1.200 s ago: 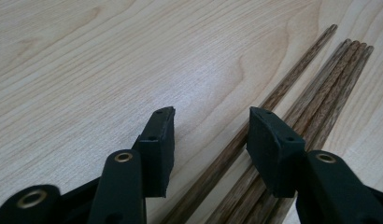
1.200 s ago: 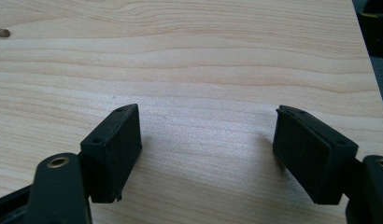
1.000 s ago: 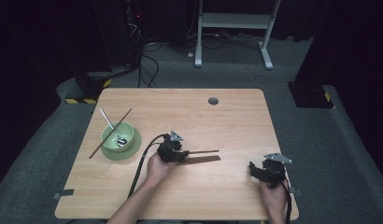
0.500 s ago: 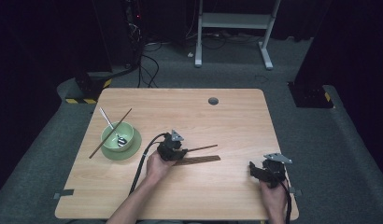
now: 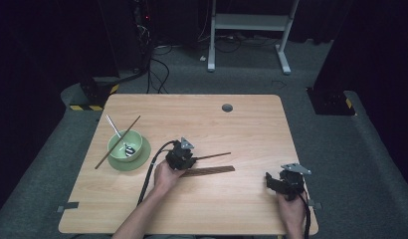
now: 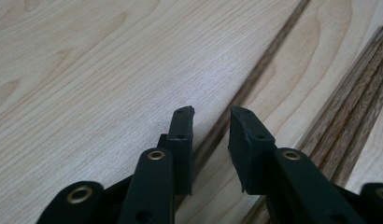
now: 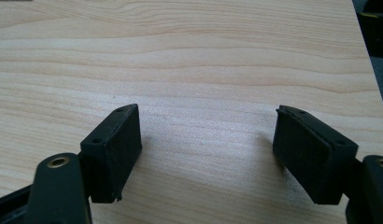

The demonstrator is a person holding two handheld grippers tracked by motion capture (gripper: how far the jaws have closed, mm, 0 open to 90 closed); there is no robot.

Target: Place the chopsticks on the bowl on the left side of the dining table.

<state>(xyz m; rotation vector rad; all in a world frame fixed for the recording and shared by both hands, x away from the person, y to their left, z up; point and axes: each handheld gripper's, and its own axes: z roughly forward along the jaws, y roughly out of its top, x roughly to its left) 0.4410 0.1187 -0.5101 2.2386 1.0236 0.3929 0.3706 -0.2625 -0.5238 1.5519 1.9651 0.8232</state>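
Left gripper [image 5: 188,158]: it rests near the middle of the desk [image 5: 252,129], held by the person's left hand [image 5: 166,175]; its jaws have just been closing and now stand narrowly apart.
Chopstick [image 6: 255,74]: it lies on the desk between these jaws, not yet pressed by the pads, and runs to the right from the gripper.
Dark wooden strip [image 5: 209,171]: it lies flat just near of the chopstick.
Right gripper [image 5: 277,182]: it is at the near right corner, with jaws wide apart over bare wood.
Green bowl [image 5: 125,144]: it stands on a green plate [image 5: 142,158] at the left, with a spoon [image 5: 115,130] inside and a second chopstick [image 5: 117,142] across its rim.
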